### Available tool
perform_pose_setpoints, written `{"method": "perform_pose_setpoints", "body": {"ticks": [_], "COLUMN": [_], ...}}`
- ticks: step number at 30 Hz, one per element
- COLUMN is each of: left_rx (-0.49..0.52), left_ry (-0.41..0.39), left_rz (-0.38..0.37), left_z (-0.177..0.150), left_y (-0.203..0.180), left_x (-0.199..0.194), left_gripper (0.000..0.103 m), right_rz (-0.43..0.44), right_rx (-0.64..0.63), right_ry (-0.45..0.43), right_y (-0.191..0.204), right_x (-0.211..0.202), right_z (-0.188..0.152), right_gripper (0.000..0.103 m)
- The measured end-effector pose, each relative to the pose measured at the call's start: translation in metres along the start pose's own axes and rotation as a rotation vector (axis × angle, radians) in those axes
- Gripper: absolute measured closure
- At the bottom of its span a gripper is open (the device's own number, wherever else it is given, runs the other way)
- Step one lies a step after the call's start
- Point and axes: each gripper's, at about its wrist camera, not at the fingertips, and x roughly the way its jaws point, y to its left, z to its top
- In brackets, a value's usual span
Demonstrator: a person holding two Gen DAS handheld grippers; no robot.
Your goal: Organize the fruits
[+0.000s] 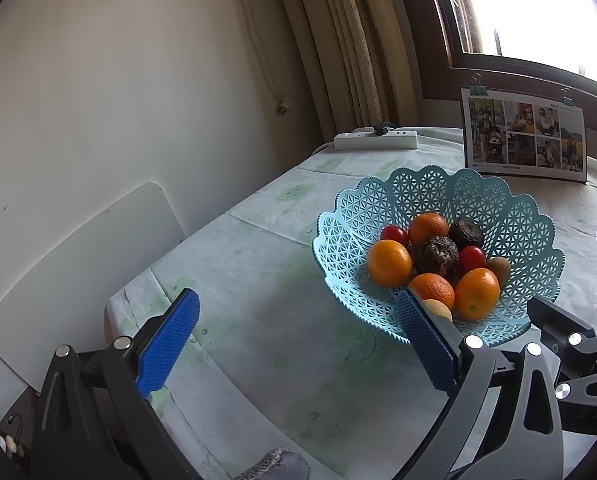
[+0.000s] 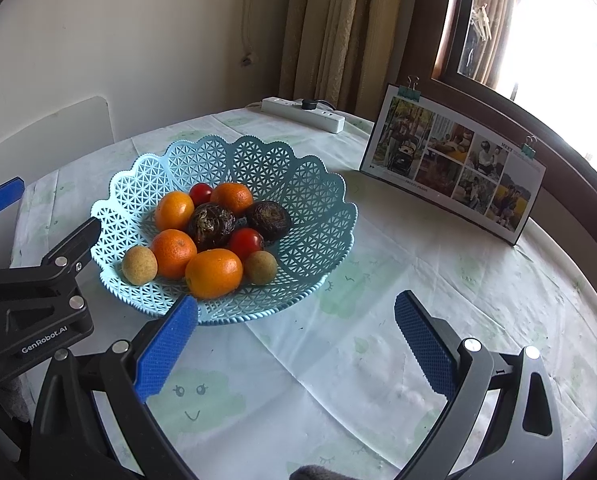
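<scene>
1. Left wrist view: left gripper (image 1: 298,344) with jaws spread wide, nothing between them, hovering over the tabletop (image 1: 258,360). Blue lattice basket (image 1: 430,192) at 2 o'clock, standing on the cloth just beyond the right-hand blue pad. Only partly visible here: one tan fruit (image 1: 438,309), half hidden behind that pad. Seen only from this side: a white board (image 1: 78,272) leaning against the wall at 9 o'clock.

2. Right wrist view: right gripper (image 2: 296,346) likewise gaping wide and empty, basket (image 2: 318,208) at 11 o'clock. Shown whole here: both tan fruits (image 2: 139,265), rough-skinned and round, at the near rim. Also four glossy oranges (image 2: 213,273), two smooth red tomatoes (image 2: 245,241), two dark, scaly, knobbly fruits (image 2: 211,226). Left gripper (image 2: 2,196) showing at 9 o'clock, black frame beside the basket edge.

3. Both views: scalloped openwork plastic, pale printed cloth with creases, white power strip (image 2: 302,114) at 12 o'clock, clipped photo card (image 2: 454,168) propped by the window.
</scene>
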Motion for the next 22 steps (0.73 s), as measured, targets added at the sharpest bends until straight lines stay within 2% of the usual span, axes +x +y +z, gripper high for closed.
{"method": "perform_pose_setpoints", "body": {"ticks": [13, 18, 22], "left_rx": [0.011, 0.019, 0.033], "left_ry": [-0.013, -0.024, -0.026], "left_rz": [-0.002, -0.016, -0.06], "left_z": [0.004, 0.007, 0.008], "left_y": [-0.004, -0.011, -0.026], "left_x": [-0.008, -0.015, -0.023], "left_gripper": [0.003, 0.003, 0.003], "right_rz": [0.003, -0.011, -0.072], "right_rx": [0.003, 0.053, 0.099], "right_ry": [-0.009, 0.05, 0.08], "right_y": [-0.002, -0.019, -0.044], "right_x": [-0.008, -0.008, -0.012], "right_z": [-0.002, -0.008, -0.022], "right_gripper": [0.005, 0.005, 0.005]}}
